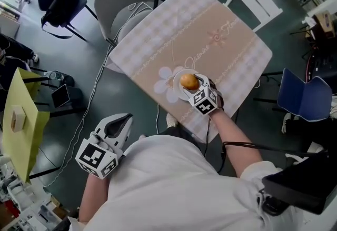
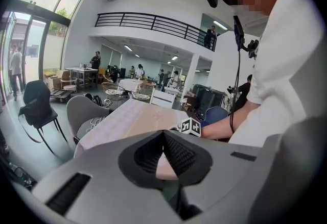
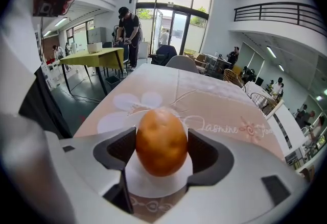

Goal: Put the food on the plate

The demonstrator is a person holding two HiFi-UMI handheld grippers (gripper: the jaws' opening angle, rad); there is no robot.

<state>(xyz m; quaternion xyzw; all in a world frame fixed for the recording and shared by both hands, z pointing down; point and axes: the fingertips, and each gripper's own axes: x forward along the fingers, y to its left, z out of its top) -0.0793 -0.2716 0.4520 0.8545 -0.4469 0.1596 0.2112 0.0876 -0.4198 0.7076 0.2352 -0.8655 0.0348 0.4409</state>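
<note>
A round orange-brown bread roll (image 1: 189, 82) (image 3: 161, 142) is clamped between the jaws of my right gripper (image 1: 194, 85) (image 3: 161, 147), just above a small white plate (image 1: 178, 88) (image 3: 153, 181) on the table. The plate sits near the table's front edge, beside a white flower print. My left gripper (image 1: 120, 126) (image 2: 164, 155) hangs off the table at the lower left, beside the person's body, its jaws closed together with nothing between them.
The table wears a beige and lilac checked cloth (image 1: 210, 40). A grey chair (image 1: 118, 6) stands at its far left, a white chair (image 1: 258, 1) at the back, a blue chair (image 1: 305, 98) to the right, a yellow-green table (image 1: 21, 119) far left.
</note>
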